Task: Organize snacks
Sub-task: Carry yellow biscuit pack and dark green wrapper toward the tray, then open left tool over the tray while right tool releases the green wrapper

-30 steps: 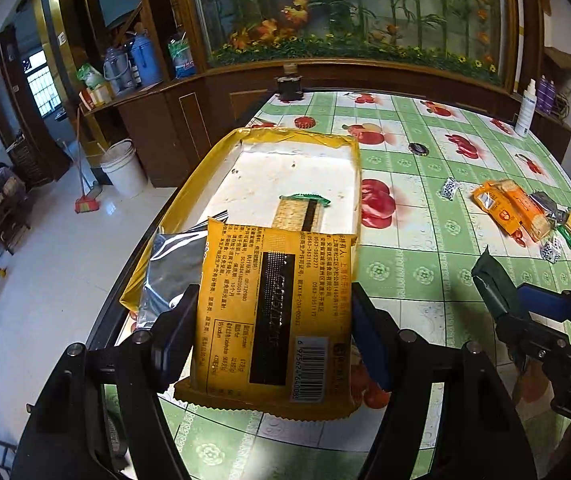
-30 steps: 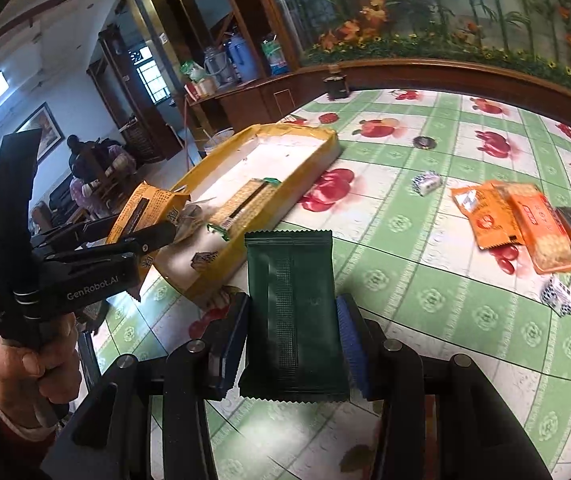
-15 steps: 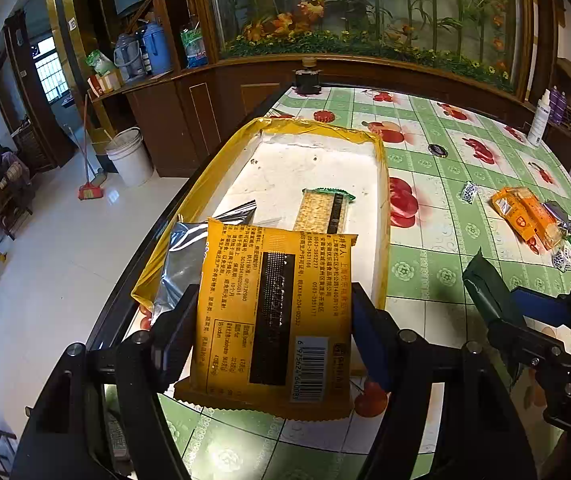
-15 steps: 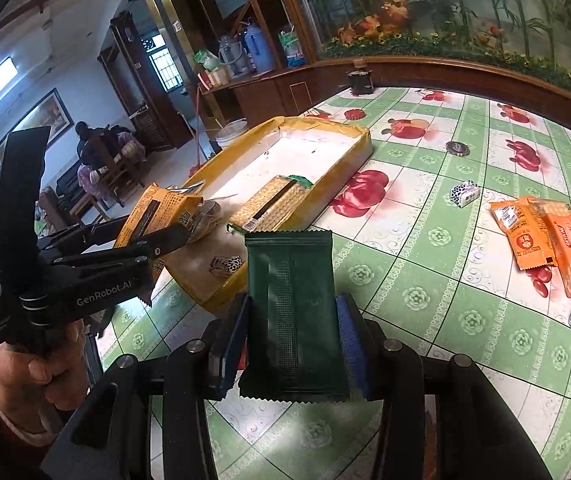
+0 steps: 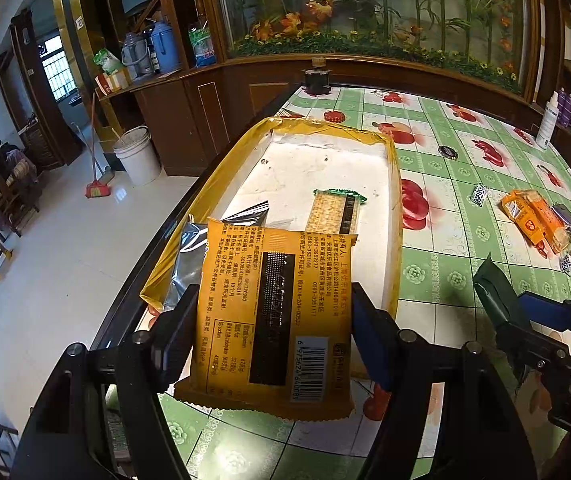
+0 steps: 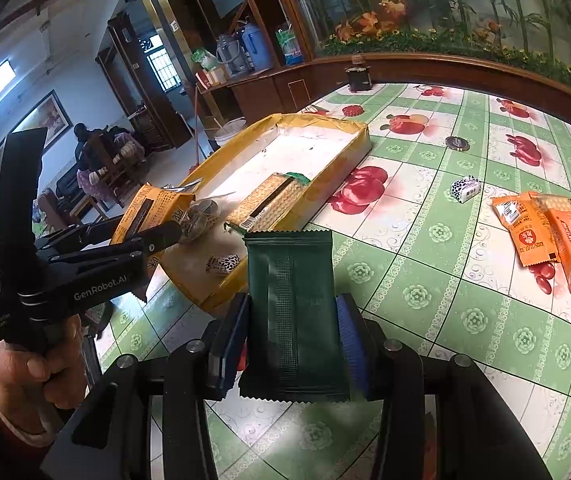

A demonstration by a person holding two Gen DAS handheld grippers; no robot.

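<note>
My left gripper (image 5: 273, 320) is shut on a yellow snack packet (image 5: 245, 280) and holds it above the near end of the yellow-rimmed tray (image 5: 393, 200). A cracker packet (image 5: 335, 212) and a silver packet (image 5: 189, 256) lie in the tray. My right gripper (image 6: 291, 332) is shut on a dark green packet (image 6: 291, 300), held over the green tablecloth just right of the tray (image 6: 325, 184). In the right wrist view a hand holds the left gripper (image 6: 165, 236) with the yellow packet (image 6: 145, 208). The cracker packet (image 6: 269, 204) and a small patterned candy (image 6: 223, 263) lie in the tray.
Orange snack packets (image 6: 545, 232) and small wrapped candies (image 6: 465, 189) lie on the table to the right. A bottle cap (image 6: 458, 143) and a dark jar (image 5: 317, 78) sit farther back, and a white bottle (image 5: 547, 120) at the far right. The table edge runs along the tray's left side.
Both grippers keep their packets with the same grip. Both views have drifted slightly, so the tray sits a little further right in each picture.
</note>
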